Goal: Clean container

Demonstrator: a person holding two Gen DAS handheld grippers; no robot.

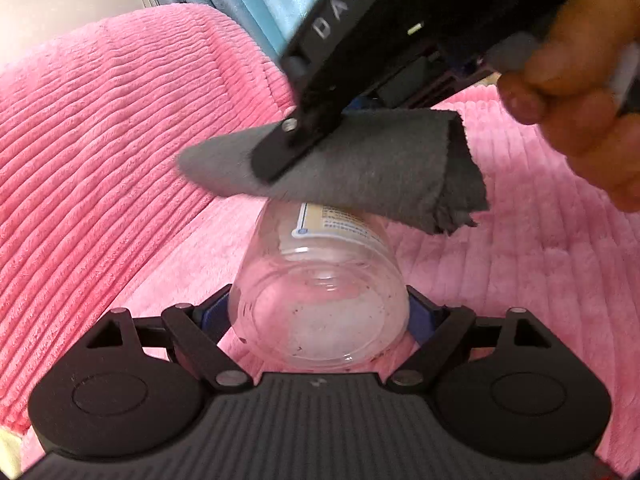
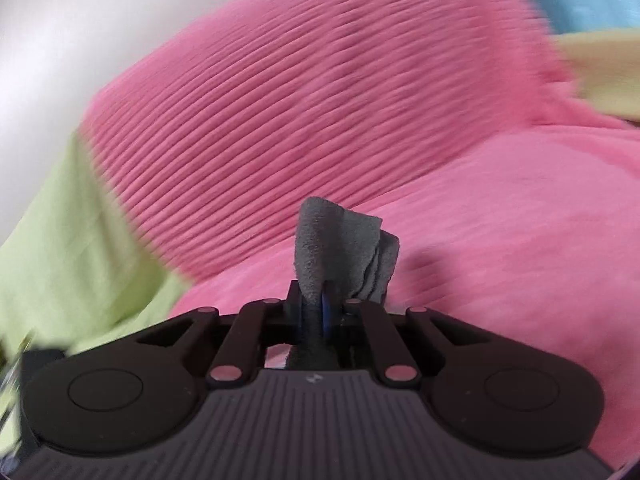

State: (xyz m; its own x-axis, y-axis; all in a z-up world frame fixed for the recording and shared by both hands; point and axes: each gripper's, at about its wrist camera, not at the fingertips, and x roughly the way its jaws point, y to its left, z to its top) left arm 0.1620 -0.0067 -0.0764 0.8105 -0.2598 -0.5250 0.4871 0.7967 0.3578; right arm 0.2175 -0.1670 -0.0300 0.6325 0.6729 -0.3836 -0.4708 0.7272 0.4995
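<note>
Left gripper (image 1: 320,312) clamped the jar (image 1: 320,300) at lower centre while right gripper (image 2: 324,312) pinched the cloth (image 2: 344,244); wiping likely required firm, even pressure.

Left gripper (image 1: 320,312): matte black body with a ribbed, dark grey top plate bearing a small pale logo near its front edge. Two round black housings, each with a raised disc, flank the plate. Paired black link arms run forward from silver pivot pins; blue pads line the inner faces of the fingers.

Right gripper (image 2: 320,312): same construction, with pinkish-silver pivot pins, triangular cut-outs in the outer links and a blue finger pad visible edge-on. Seen from the left wrist view, its side is a flat black bar marked "DAS" in pale letters, with a silver screw at the finger base.

Right hand (image 1: 576,120): bare skin, light brown, fingers curled.
</note>
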